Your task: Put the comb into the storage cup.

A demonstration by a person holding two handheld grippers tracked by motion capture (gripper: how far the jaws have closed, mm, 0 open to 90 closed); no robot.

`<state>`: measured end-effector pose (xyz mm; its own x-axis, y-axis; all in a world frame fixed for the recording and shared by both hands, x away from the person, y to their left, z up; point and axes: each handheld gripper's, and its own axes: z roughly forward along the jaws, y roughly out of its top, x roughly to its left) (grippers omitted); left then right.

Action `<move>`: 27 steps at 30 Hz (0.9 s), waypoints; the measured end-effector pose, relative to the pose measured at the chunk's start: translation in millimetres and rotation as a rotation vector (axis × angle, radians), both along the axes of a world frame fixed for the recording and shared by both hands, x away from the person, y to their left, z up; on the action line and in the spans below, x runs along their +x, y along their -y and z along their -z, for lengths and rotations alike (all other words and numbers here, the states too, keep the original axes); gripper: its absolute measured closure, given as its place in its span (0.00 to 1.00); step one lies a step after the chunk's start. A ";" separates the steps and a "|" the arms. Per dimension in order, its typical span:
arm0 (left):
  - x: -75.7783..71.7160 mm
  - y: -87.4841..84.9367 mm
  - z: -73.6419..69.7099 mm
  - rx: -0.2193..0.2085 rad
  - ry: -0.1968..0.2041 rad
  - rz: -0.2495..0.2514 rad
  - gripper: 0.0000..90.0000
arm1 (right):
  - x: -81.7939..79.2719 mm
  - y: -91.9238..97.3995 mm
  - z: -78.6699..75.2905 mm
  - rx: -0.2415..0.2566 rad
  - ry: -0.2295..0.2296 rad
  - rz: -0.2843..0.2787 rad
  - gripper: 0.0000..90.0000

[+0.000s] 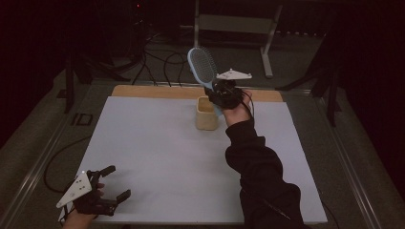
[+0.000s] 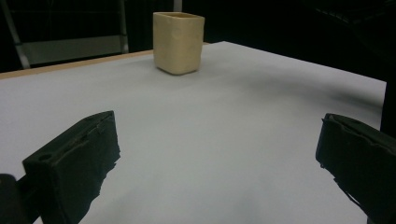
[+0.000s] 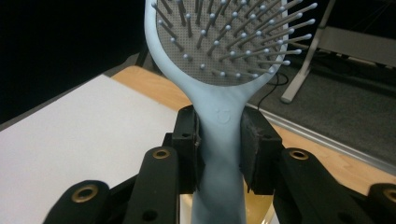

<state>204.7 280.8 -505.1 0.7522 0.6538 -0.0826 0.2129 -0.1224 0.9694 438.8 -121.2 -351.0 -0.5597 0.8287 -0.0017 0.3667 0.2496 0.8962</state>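
Observation:
A light blue hairbrush point(image 1: 202, 67) stands upright in the air, bristle head up, its handle clamped in my right gripper point(image 1: 220, 90). In the right gripper view the jaws press both sides of the hairbrush's handle point(image 3: 219, 140) just under the head. The handle's lower end hangs over the mouth of a cream square cup point(image 1: 207, 113), which stands at the far middle of the table; that cup point(image 2: 178, 42) is also ahead in the left gripper view. My left gripper point(image 1: 117, 183) rests open at the table's near left corner, nothing between its jaws.
A white sheet point(image 1: 157, 157) covers the table, with a wooden strip point(image 1: 143, 91) bare along the far edge. A metal stand point(image 1: 236, 28) and loose cables point(image 1: 162, 64) lie on the floor beyond the table.

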 end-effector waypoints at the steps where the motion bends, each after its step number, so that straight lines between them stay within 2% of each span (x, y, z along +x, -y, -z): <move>1: 0.0 -0.1 0.0 -0.002 0.000 0.000 0.00 | 0.0 0.0 0.0 0.000 0.000 0.000 0.78; 3: 0.2 -0.1 0.1 -0.004 -0.001 0.000 0.00 | 2.6 -0.3 -3.3 0.020 0.004 -0.004 0.78; 7: 0.4 0.0 0.3 -0.002 0.000 0.002 0.00 | 4.4 -2.4 -6.0 0.019 0.025 -0.008 0.78; 9: 0.2 -0.1 0.2 -0.005 -0.001 0.000 0.00 | 5.1 -3.9 -7.2 0.038 0.047 -0.015 0.78; 12: 0.2 -0.3 0.2 -0.007 -0.001 0.000 0.00 | 6.9 -4.5 -7.1 0.061 0.055 -0.027 0.78; 13: 0.2 -0.3 0.2 -0.007 -0.002 0.001 0.00 | 9.8 -3.1 -5.9 0.083 0.073 -0.053 0.78; 19: 0.3 -1.1 -0.1 -0.011 0.000 0.000 0.00 | 16.6 -2.5 -2.6 0.122 0.102 -0.063 0.78; 22: 0.4 -1.6 0.0 -0.013 0.000 0.000 0.00 | 20.7 -2.5 0.5 0.149 0.123 -0.086 0.78; 27: 0.0 -1.5 -0.2 -0.010 0.002 0.001 0.00 | 27.8 -2.7 6.3 0.157 0.136 -0.092 0.78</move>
